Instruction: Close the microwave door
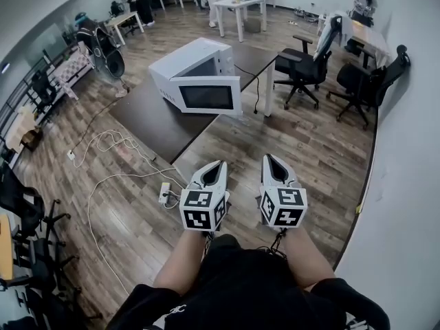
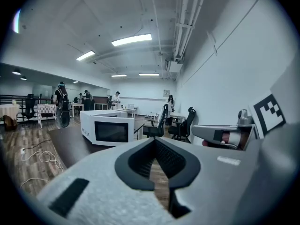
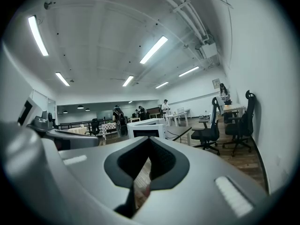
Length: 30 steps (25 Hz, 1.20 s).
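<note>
Ahead, a boxy white microwave [image 1: 196,71] sits on a dark matte table [image 1: 148,112], its black-windowed door [image 1: 210,96] swung open. Well apart from it, the grey left gripper [image 1: 218,164] and right gripper [image 1: 271,159] are pinched together, empty.

I read the boxy white microwave [image 1: 196,67] as plain white, and its white-framed door [image 1: 206,96] has a black glass window. The flat tabletop [image 1: 155,115] is dark brown. The plank wooden floor [image 1: 302,150] is a streaky mid-brown, and the thin cable [image 1: 103,177] is white. My left gripper [image 1: 221,162] and right gripper [image 1: 267,157] have pale grey shells with black ribbed linings. Their marker cubes [image 1: 203,210] show black squares on white. The swivel office chairs [image 1: 302,64] are black.
</note>
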Each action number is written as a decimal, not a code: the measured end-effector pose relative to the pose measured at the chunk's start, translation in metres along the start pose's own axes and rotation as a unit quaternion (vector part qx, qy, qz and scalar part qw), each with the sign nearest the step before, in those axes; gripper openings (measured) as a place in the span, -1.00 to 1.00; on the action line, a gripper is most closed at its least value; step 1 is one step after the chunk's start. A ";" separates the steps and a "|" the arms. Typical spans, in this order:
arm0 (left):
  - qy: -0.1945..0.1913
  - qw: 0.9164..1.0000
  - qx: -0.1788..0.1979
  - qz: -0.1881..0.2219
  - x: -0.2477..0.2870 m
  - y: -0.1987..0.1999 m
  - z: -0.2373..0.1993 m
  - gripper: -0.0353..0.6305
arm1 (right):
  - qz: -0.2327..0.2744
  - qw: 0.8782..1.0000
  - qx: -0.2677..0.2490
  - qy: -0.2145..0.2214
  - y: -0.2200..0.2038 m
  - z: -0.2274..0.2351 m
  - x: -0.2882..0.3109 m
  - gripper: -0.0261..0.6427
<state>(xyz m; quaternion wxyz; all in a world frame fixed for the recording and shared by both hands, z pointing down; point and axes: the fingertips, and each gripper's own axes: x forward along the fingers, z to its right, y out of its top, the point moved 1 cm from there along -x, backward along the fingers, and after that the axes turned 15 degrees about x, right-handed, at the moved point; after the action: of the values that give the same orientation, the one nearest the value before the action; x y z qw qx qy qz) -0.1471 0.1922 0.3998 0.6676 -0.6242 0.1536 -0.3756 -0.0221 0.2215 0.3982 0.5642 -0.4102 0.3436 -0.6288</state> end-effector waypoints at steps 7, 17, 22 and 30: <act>-0.003 1.000 0.003 -0.002 0.024 0.000 0.001 -0.86 | -0.010 1.000 -0.008 -0.003 -0.005 0.017 0.008 -0.89; -0.007 1.000 -0.003 0.003 0.075 0.002 -0.012 -0.86 | -0.014 0.999 -0.029 -0.001 0.004 0.036 0.050 -0.89; -0.009 1.000 -0.008 0.003 0.109 0.003 -0.026 -0.86 | -0.014 0.999 -0.034 -0.001 0.014 0.047 0.082 -0.89; -0.015 1.000 -0.024 -0.003 0.178 0.004 -0.062 -0.86 | -0.026 0.999 -0.041 -0.007 0.022 0.068 0.149 -0.89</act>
<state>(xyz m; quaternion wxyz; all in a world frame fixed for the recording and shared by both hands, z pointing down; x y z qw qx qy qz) -0.0684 0.0239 0.4322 0.6533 -0.6462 0.1512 -0.3644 0.0448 0.0728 0.4264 0.5331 -0.4456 0.3545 -0.6258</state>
